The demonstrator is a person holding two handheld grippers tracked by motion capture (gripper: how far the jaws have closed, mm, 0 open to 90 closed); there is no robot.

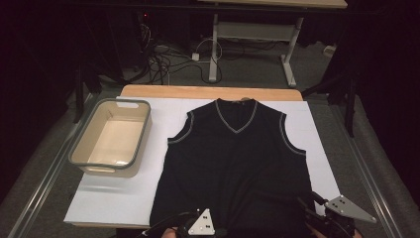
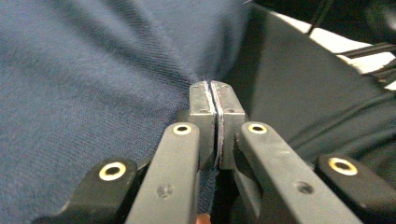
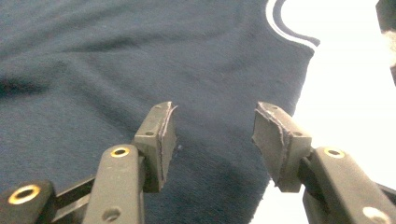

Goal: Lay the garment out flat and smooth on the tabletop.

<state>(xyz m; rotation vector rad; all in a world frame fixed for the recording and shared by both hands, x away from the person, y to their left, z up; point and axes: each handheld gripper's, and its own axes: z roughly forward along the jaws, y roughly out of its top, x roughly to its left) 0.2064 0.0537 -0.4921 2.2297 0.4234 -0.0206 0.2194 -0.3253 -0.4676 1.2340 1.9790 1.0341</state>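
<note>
Right, dark sleeveless V-neck vest (image 1: 235, 163) lies flat, front up, on the white sheet (image 1: 114, 198) covering the counter (image 1: 208, 92), neck at 12 o'clock, hem at 6 o'clock toward the person.

Left hand-held gripper (image 1: 202, 224) sits at the vest's hem, about 7 o'clock of the garment's middle. In the left gripper view its jaws are pressed together (image 2: 215, 109), with a thin fold of the vest's blue-black fabric (image 2: 93, 93) pinched between the pads; cloth bunches up right at the tips and spreads away toward 10 o'clock.

Right hand-held gripper (image 1: 317, 210) is at the vest's lower corner, about 5 o'clock of the garment's middle, right at the side edge. In the right gripper view its jaws are spread (image 3: 215, 135), nothing between the pads. Vest (image 3: 116, 70) lies under and ahead of them; its side edge runs just inside the right-hand pad, white sheet (image 3: 355, 102) beyond. The pale-trimmed armhole (image 3: 285, 25) is at 1 o'clock from the tips, well apart.

Beige tub (image 1: 79, 148) with grey rim stands on the sheet at 9 o'clock of the vest, near but not touching.
</note>
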